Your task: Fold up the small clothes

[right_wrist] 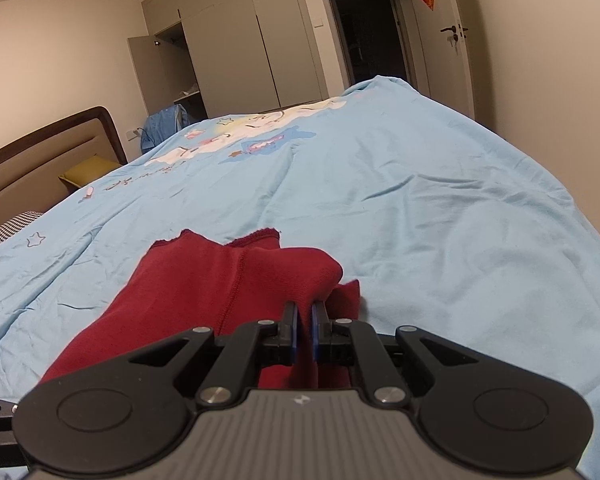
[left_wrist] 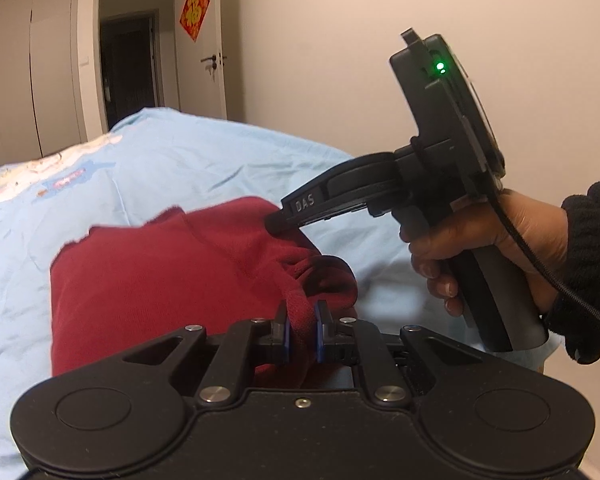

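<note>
Pinched at its near edge by both the left gripper (left_wrist: 302, 312) and right gripper (right_wrist: 305, 312), red garment (left_wrist: 148, 276) (lower centre on blue bedspread (right_wrist: 420, 208)), long axis running away toward far hem.

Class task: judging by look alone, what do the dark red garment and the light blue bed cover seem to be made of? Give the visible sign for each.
Dark red garment: probably a soft matte knit, perhaps cotton jersey; a stitched seam and raw-looking rolled edges show, and it bunches thickly.

Light blue bed cover: likely thin woven cotton, matte, with fine sharp creases and a printed cartoon picture.
</note>
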